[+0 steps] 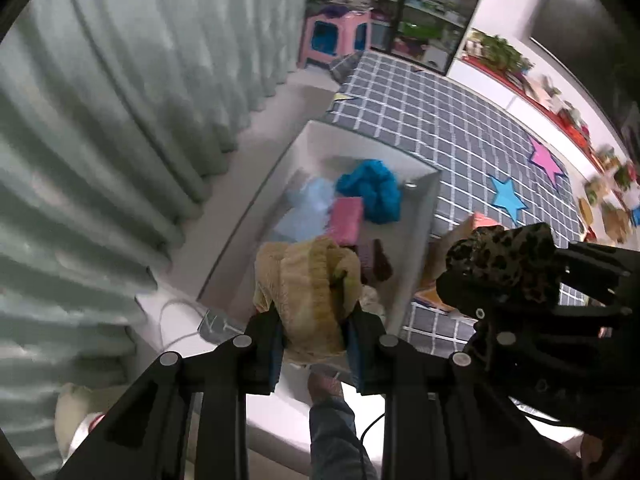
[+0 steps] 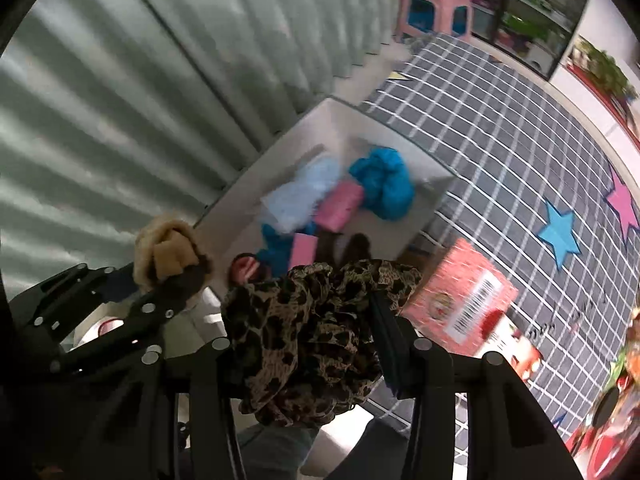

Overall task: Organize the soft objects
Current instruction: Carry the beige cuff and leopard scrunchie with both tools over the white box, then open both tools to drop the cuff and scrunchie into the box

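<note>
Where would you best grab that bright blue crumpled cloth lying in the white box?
Probably pinch the raised bunched top of the blue cloth, coming straight down from above. It lies in a loose heap in the white box near the far wall, so side approaches look blocked.

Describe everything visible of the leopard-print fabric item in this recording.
The leopard-print fabric is thin, crumpled cloth, tan with dark brown-black spots, bunched into loose folds. It is pinched between the fingers of the right tool, hanging off the floor above the near end of the white bin. In the left wrist view it shows as a wad at that tool's tip.
</note>
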A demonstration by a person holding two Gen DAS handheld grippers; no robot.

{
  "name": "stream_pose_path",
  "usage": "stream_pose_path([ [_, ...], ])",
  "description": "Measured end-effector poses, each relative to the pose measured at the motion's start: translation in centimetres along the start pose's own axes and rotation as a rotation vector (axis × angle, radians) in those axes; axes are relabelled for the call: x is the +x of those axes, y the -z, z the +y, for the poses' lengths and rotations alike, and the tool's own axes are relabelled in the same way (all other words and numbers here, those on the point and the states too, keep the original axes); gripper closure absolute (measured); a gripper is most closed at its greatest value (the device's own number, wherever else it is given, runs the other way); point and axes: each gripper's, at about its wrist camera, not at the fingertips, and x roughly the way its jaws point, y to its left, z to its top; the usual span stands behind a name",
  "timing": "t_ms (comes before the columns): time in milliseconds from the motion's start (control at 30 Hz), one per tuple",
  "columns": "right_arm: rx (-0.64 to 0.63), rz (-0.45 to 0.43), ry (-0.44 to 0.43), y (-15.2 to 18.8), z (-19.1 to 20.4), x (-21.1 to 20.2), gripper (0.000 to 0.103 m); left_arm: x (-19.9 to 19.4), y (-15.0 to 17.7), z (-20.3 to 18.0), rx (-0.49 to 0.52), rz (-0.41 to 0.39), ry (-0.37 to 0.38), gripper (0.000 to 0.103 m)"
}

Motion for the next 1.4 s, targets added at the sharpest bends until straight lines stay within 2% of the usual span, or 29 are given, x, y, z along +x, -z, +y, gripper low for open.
stream_pose_path([
  [267,-0.022,0.033,-0.003,-0.5,0.9,1.2,0.055,1.7,0.2,1.7,-0.041,0.043,-0.013,0.075],
  [700,0.001,0.051,0.011,-1.7,0.1,1.7,0.055,3.7,-0.2,1.4,-0.036,0.088,-0.002,0.074],
  [1400,0.021,0.088,-0.015,-4.0,-1.2,3.9,0.055,6.9,-1.5,2.0,-0.068,0.163,0.005,0.074],
])
